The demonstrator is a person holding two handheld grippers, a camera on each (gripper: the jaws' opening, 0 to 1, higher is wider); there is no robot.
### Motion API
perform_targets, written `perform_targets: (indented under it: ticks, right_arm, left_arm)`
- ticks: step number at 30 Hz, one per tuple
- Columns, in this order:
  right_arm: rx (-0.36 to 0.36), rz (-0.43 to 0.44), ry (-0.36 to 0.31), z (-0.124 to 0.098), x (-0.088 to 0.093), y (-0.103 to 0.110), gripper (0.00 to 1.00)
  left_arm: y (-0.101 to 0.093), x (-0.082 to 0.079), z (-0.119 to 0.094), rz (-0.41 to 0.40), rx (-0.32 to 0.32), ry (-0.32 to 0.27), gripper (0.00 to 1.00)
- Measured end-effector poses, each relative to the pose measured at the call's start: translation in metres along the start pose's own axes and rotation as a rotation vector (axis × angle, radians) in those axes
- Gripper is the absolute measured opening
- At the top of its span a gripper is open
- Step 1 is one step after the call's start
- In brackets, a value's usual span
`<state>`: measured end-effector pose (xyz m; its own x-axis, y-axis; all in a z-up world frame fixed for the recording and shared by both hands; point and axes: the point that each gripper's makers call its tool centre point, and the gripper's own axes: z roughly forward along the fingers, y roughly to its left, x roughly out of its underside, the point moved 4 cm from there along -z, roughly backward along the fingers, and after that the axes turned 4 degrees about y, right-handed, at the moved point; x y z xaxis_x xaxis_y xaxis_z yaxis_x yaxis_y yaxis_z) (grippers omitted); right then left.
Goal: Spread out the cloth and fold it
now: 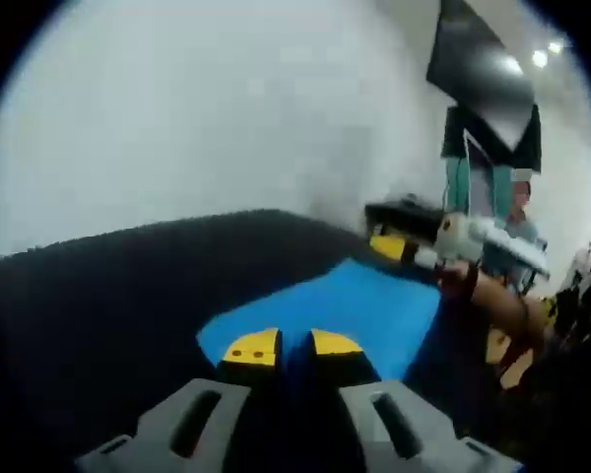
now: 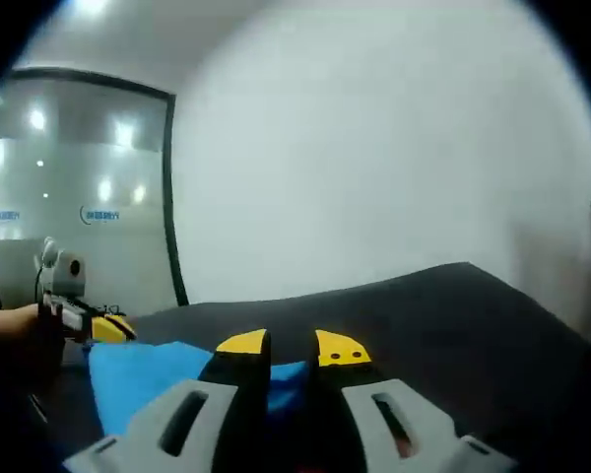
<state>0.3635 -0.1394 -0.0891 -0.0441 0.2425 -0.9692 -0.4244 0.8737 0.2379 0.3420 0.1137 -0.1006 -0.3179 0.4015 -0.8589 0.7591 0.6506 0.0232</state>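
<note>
a blue cloth (image 1: 350, 310) lies on a dark counter (image 1: 108, 305) in front of a plain white wall (image 1: 197, 108). in the left gripper view, the left hand-held gripper (image 1: 294, 347) reaches over the near edge of the cloth, its yellow-tipped jaws drawn close with a fold of blue fabric pinched between them. at the far corner of the cloth, the right hand-held gripper (image 1: 399, 249) comes in from the right, held by a person's hand (image 1: 465, 279) (the picture is blurred there, so its grip is hard to judge from this side).

in the right gripper view, the right hand-held gripper (image 2: 291, 347) has its jaws nearly together with blue cloth (image 2: 143, 379) caught between the yellow tips. the cloth stretches away to the left, where the left hand-held gripper (image 2: 103, 328) sits at its opposite end. a glass partition (image 2: 74, 187) reflecting ceiling lights stands behind it.
</note>
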Motion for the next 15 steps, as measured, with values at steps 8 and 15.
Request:
perform_targets:
  ticks: [8,15]
  right_arm:
    - [-0.002,0.034,-0.05,-0.006,-0.007,0.002,0.14]
    - [-0.256,0.084,0.075,-0.036,-0.008,0.072,0.01]
  left_arm:
    - [-0.006,0.021,0.005,0.165,-0.115,-0.022,0.06]
    - [0.014,-0.038,-0.067,-0.251,0.001,-0.427,0.14]
